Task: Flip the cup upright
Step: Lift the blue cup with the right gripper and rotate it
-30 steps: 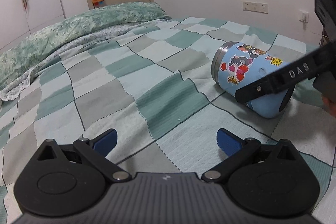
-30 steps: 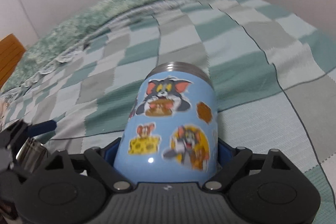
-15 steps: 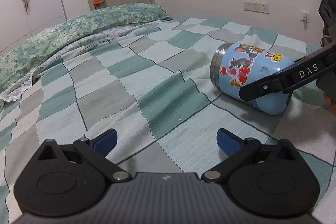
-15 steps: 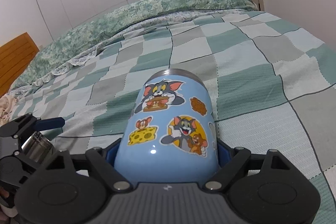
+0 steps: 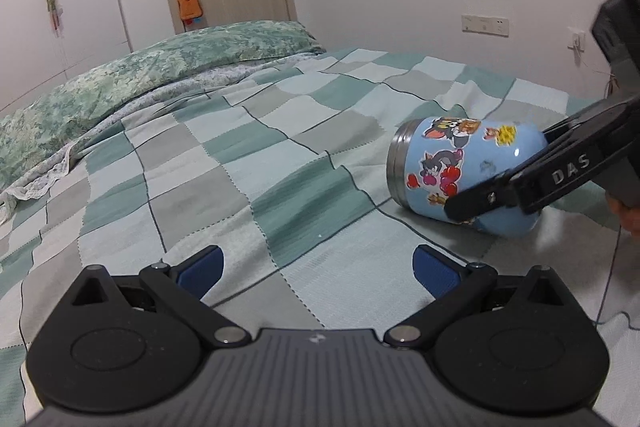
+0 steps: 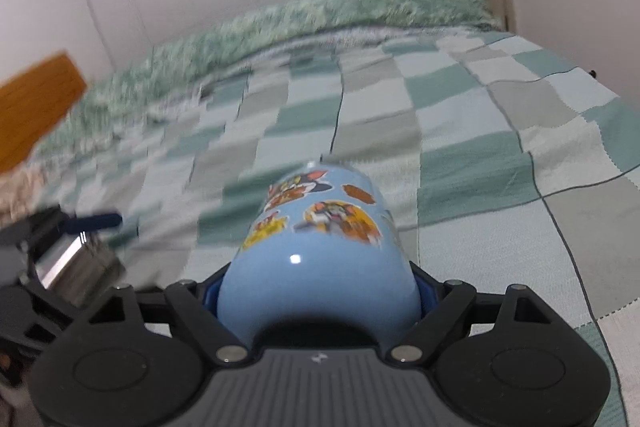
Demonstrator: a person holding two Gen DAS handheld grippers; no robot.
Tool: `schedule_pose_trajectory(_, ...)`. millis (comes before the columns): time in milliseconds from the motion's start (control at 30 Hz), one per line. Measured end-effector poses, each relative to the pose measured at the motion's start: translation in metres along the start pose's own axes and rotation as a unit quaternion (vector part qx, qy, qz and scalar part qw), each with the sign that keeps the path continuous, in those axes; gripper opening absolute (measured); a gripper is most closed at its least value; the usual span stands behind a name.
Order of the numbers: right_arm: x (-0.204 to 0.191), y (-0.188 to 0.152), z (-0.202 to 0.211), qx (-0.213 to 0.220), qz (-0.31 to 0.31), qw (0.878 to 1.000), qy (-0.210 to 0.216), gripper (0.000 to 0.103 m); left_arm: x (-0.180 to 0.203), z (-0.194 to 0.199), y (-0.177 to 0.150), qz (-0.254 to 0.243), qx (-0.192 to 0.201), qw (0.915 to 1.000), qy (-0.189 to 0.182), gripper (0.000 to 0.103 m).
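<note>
The cup (image 5: 464,171) lies on its side on the checked bedspread (image 5: 280,163), its steel rim pointing toward the pillow end of the bed and its rounded base toward the right gripper (image 6: 320,297). That gripper is clamped on the cup's lower body, one blue pad on either side of the base. The left gripper (image 5: 318,267) hangs spread wide with nothing between its pads, well apart from the cup.

The glossy, sticker-covered wall looks hard and slick, so it may twist in the pads. The right wrist view is blurred, so grip depth is uncertain. The soft bedspread gives a poor footing for standing it up.
</note>
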State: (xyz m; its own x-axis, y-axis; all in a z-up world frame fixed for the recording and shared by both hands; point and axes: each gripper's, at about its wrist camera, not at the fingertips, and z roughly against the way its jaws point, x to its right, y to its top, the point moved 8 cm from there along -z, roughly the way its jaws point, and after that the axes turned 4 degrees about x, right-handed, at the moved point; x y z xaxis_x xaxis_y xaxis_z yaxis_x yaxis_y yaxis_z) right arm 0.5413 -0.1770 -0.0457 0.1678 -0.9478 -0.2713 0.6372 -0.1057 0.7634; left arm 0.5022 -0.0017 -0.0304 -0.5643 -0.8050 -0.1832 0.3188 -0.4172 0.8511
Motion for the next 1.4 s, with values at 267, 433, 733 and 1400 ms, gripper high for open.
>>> schedule_pose_trajectory(267, 0.004, 0.012, -0.025, -0.029, -0.011, 0.999, -0.015, 0.085, -0.001, -0.003, -0.006, 0.007, 0.0, 1.0, 0.001, 0.103)
schedule_pose_trajectory(433, 0.0, 0.006, -0.013, 0.001, -0.004, 1.0, -0.005, 0.084, -0.004, 0.004, -0.004, 0.014, 0.005, 0.9999, 0.004, 0.103)
schedule_pose_trajectory(733, -0.018, 0.005, 0.038, 0.029, -0.001, 0.999, 0.019, 0.084, 0.009, 0.047, 0.013, 0.028, 0.027, 0.9992, 0.014, 0.103)
schedule_pose_trajectory(1400, -0.113, -0.117, 0.186, -0.008, -0.015, 0.996, 0.082, 0.084, 0.076, 0.237, -0.046, 0.037, 0.023, 0.9963, 0.074, 0.103)
